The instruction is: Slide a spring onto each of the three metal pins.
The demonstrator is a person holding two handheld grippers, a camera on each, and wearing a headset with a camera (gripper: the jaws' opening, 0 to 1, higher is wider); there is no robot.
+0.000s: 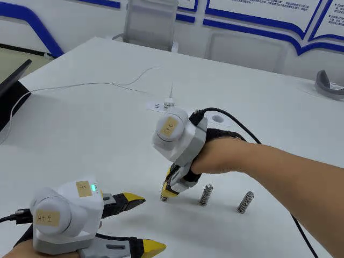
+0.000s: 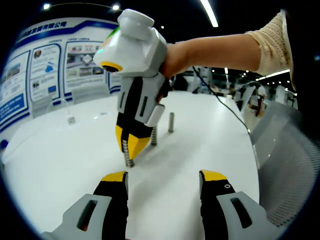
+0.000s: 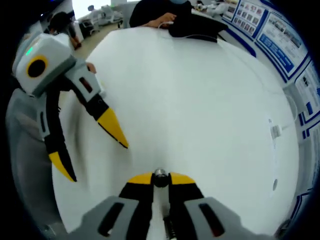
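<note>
At seven o'clock in the head view, the left gripper (image 1: 144,223) sits low over the white table (image 1: 97,134). Its yellow-tipped jaws are spread wide with nothing between them. At about one o'clock from it, the right gripper (image 1: 170,189) points steeply down, jaws pinched onto the first spring (image 2: 129,156), which stands upright on the table under the tips. At three o'clock from that spring stands the middle spring (image 1: 206,194). Further along the same line is the third spring (image 1: 245,202). Both are upright, with neither gripper touching them.
</note>
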